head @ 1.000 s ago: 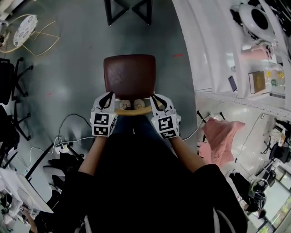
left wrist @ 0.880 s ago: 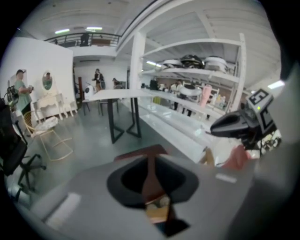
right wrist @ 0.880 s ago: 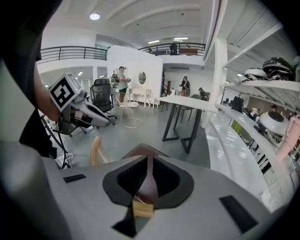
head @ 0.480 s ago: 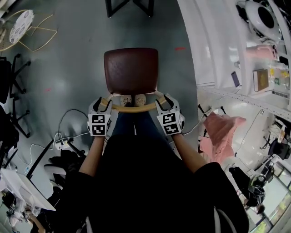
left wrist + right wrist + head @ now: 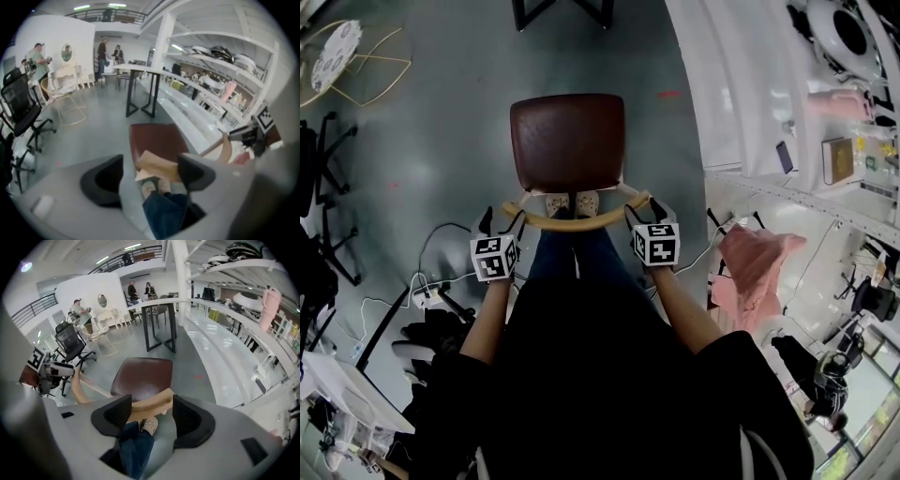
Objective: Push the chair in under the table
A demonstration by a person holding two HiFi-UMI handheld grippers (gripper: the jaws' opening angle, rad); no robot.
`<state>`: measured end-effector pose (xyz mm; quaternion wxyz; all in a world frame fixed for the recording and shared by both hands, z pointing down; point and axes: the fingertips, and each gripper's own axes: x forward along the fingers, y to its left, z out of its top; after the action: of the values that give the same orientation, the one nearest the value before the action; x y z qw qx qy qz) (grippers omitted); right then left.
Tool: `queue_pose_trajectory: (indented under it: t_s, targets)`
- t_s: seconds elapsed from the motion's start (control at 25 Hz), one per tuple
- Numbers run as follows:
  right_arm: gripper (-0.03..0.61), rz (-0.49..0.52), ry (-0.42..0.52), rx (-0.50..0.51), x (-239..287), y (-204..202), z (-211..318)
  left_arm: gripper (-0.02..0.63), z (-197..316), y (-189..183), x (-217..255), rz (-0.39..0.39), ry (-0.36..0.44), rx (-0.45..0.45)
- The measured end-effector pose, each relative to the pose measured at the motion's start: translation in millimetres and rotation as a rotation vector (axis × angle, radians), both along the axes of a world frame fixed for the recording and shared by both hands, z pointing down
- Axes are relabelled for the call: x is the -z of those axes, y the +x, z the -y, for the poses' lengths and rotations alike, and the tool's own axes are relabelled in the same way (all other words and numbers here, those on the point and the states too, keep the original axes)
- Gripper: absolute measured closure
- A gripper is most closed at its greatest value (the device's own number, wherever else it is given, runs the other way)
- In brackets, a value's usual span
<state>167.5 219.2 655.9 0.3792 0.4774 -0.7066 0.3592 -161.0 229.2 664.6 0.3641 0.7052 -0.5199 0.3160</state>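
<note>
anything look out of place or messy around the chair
The chair stands alone in open floor, short of the black table legs. Loose cables sprawl on the floor to its left, and a pink cloth hangs crumpled at the right.

Grey floor (image 5: 441,141), white shelves (image 5: 741,94) along the right, black office chairs (image 5: 18,98) and wire chair (image 5: 339,42) at left, floor cables (image 5: 441,272), white walls (image 5: 56,33), ceiling strip lights (image 5: 98,6)

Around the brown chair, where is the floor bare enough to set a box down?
Bare grey floor lies left of the brown padded chair seat, up to the black office chairs, and ahead of it, before the black table legs. Crowded: cables at lower left, white shelves and pink cloth at right.
</note>
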Motion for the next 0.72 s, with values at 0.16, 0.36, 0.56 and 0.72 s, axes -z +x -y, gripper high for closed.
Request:
queue_pose_trajectory:
  t_s: [0.16,0.36,0.56,0.72]
  targets:
    - [0.341,0.054,-0.033,-0.100,-2,6,-3,0.250,-6,-1,-3,-0.075,-0.027,0.078]
    - [0.337,0.184,-0.123,-0.195,-7,8,-11,0.249,-19,6,-8,-0.267,-0.125,0.186]
    - [0.334,0.334,-0.214,-0.253,-17,-3,-15,0.249,-20,19,-15,-0.375,-0.196,0.171]
    - [0.331,0.362,-0.224,-0.293,-22,-5,-10,0.238,-14,37,-17,-0.340,-0.228,0.072]
